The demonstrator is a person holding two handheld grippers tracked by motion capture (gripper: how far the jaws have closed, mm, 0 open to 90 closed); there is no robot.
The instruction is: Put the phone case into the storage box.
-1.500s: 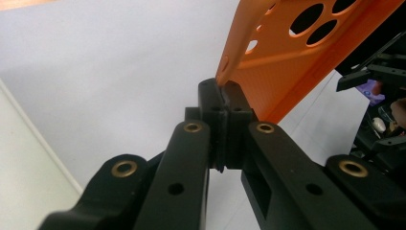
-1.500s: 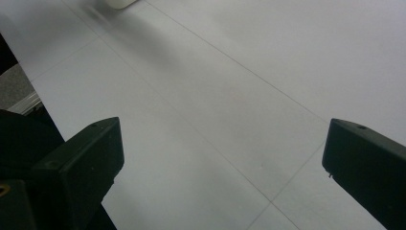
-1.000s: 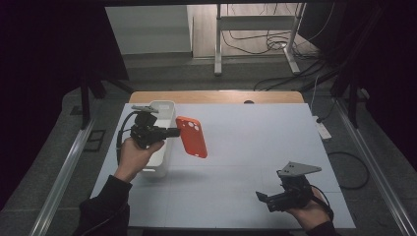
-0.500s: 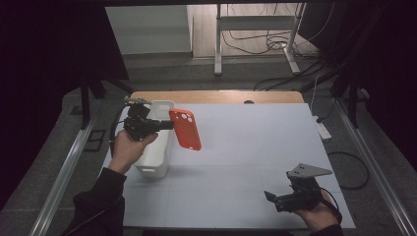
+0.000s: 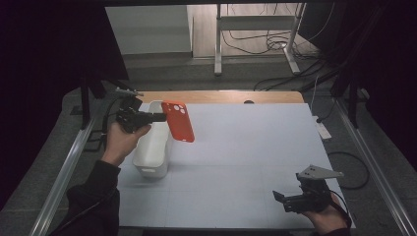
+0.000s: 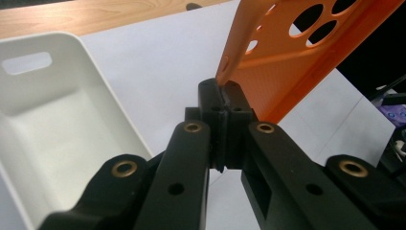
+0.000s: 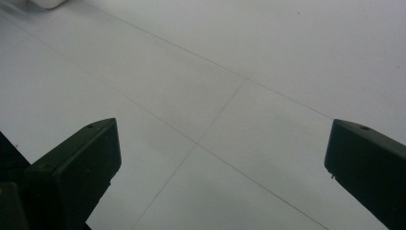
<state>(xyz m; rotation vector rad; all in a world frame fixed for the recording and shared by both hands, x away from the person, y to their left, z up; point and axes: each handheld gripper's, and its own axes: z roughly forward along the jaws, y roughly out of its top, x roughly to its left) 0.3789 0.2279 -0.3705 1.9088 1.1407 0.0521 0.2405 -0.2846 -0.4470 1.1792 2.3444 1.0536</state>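
Note:
An orange phone case with round camera holes hangs in the air above the table's left part, beside a white bin. My left gripper is shut on one edge of the case; in the left gripper view the case rises from the pinched jaws of the left gripper, with the bin empty to its left. My right gripper sits low near the table's front right corner, and in the right gripper view it stands open over bare white table.
The white table top has a wooden strip along its far edge. Metal rails run along both sides. A desk frame and loose cables lie on the floor beyond the table. A small white corner of the bin shows far off.
My left hand has carried the orange case up and toward the far left, from right of the bin to beside its far end. My right gripper has drifted slightly right along the front edge.

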